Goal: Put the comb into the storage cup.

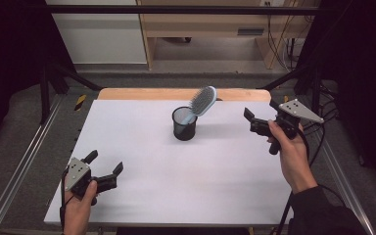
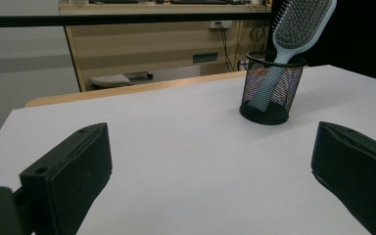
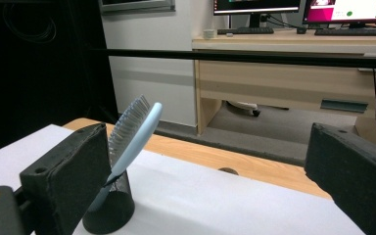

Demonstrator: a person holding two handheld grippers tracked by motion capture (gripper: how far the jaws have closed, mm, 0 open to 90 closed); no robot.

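**Brush in cup, both tools empty**

White table (image 1: 176,186) in a lab, desks and monitors behind. Going left to right: left tool (image 1: 104,169) near the front-left corner, jaws spread wide, nothing between them, resting low over the table. Mid-table toward the far edge stands a black mesh cup (image 1: 184,124) with a brush (image 1: 201,102) in it, handle down inside, bristle head up and out. Brush long axis runs from the cup bottom up and to the right in the high view, tilted, leaning on the cup rim; bristles face left/front. Right tool (image 1: 252,122) is held above the table to the right of the cup, jaws parted, empty, aimed toward the brush.

Handling guess: brush is light, stiff plastic, not fragile; smooth back may slip. Best grip looks like the neck just above the rim, or the head's edges. Cup is light too and may tip or lift with the brush.
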